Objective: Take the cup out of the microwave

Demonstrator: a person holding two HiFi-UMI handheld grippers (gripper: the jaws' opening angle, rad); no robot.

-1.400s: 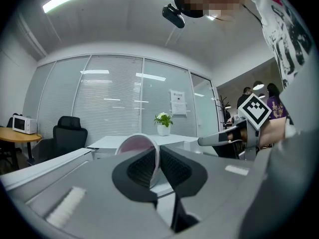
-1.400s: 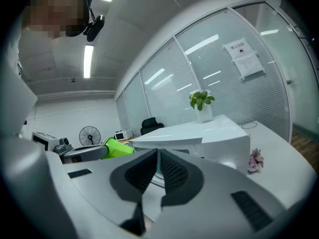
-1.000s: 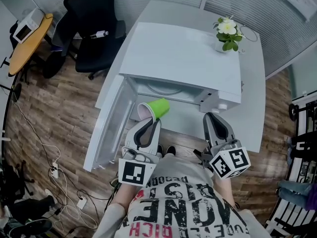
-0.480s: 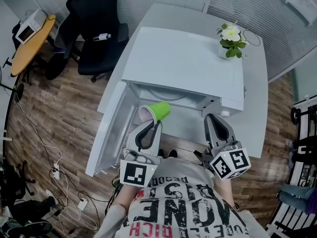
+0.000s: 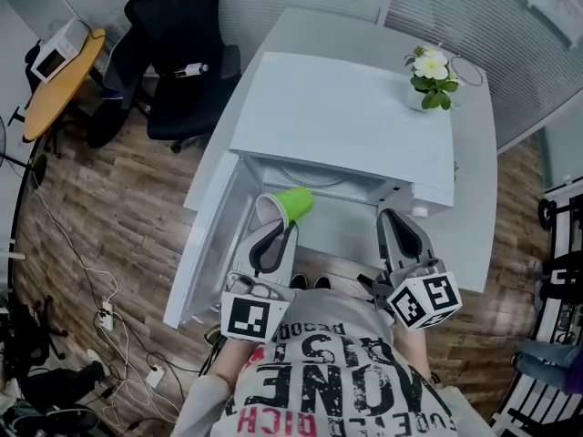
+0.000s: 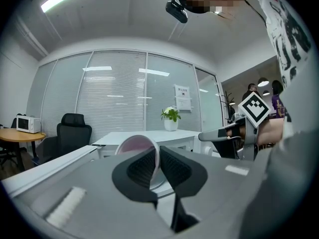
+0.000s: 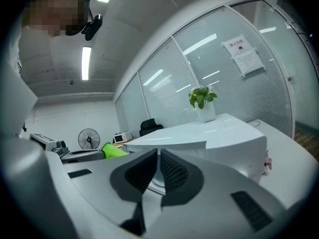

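Cup [image 5: 290, 204], green outside and pink inside, was tipped on its side in mid-air, just in front of the open microwave [image 5: 346, 126] cavity, mouth facing back toward the person. Left gripper [image 5: 276, 228] had it: fingers pinching the cup's wall at the rim, one finger inside the mouth, one outside. In the left gripper view the pink mouth sat right above the fingers.

Right gripper [image 5: 398, 218] was level with it off to the right, in front of the microwave's control side, well apart from the cup. Its fingers were pressed together, nothing between them.

Microwave door [image 5: 205, 244] was swung fully open to the left, just beside the left gripper, the closest thing to that side.

Microwave sat on a white counter [image 5: 478, 198]. Potted plant [image 5: 430, 69] stood at the counter's far right, behind the microwave, well clear of both grippers.

Off the counter: black office chair [image 5: 178, 44] at the far left, round wooden table [image 5: 55, 85] beyond it with a small white appliance [image 5: 56, 48] on top, cables [image 5: 100, 317] on the wood floor. Fan [image 7: 88, 139] showed in the background of the right gripper view.
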